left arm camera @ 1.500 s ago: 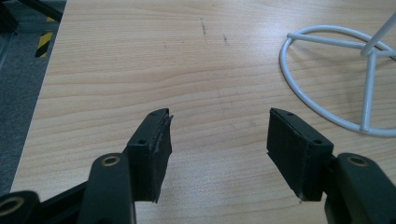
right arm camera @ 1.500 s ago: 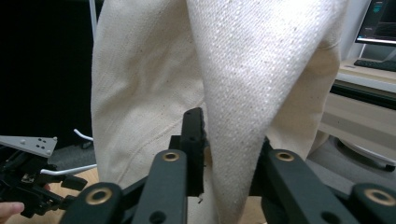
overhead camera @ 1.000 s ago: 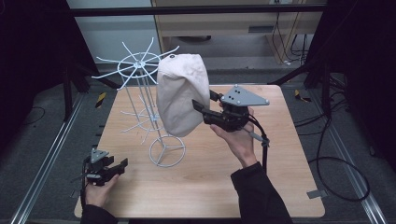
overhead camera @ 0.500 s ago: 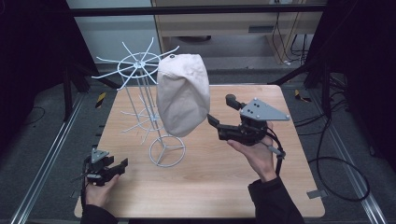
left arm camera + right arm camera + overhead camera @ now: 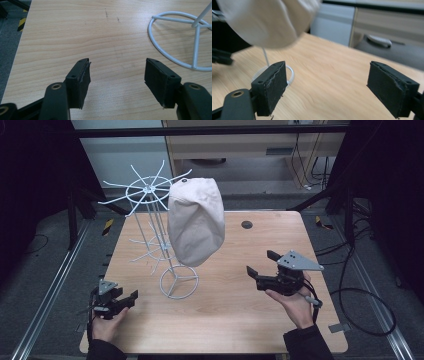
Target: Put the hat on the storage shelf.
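- The cream cap (image 5: 196, 222) hangs on the white wire rack (image 5: 150, 195), at about 11 o'clock from table centre, its lower edge above the rack's ring base (image 5: 178, 281).
- Right gripper (image 5: 260, 264), at 3 o'clock from the base and well apart from the cap: its jaws have just been opening, nothing between them.
- Left gripper (image 5: 131, 296), near the table's (image 5: 235, 320) front-left edge at 8 o'clock: jaws also just opening, empty over bare wood.
- Open tabletop lies between both grippers.
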The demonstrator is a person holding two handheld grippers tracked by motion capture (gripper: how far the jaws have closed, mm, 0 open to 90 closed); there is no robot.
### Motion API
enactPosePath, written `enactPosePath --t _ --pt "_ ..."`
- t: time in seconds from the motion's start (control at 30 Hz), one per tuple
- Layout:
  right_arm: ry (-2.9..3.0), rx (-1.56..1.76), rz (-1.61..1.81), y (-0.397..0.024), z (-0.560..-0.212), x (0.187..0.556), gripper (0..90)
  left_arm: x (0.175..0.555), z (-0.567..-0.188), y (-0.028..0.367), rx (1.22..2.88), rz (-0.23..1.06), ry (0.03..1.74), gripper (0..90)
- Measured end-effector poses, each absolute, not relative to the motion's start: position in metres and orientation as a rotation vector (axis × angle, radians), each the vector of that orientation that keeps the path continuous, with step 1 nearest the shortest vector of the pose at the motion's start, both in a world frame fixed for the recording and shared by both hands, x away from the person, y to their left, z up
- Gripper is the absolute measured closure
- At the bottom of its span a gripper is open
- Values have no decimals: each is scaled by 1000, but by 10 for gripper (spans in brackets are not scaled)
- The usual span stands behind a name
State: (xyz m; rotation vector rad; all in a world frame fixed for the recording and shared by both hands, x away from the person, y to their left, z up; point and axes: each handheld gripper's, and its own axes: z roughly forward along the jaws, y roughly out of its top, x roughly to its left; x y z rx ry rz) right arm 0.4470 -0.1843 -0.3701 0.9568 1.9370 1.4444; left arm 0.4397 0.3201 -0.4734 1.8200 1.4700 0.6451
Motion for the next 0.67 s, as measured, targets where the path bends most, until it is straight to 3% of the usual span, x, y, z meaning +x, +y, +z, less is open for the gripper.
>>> enactPosePath --t 0.47,0.67 --pt "1993 1264 1118 -239 -454 464 138 443 -478 319 1865 630 1443 288" --pt "1994 1320 1034 -256 -471 468 138 444 -480 319 1881 625 1420 270"
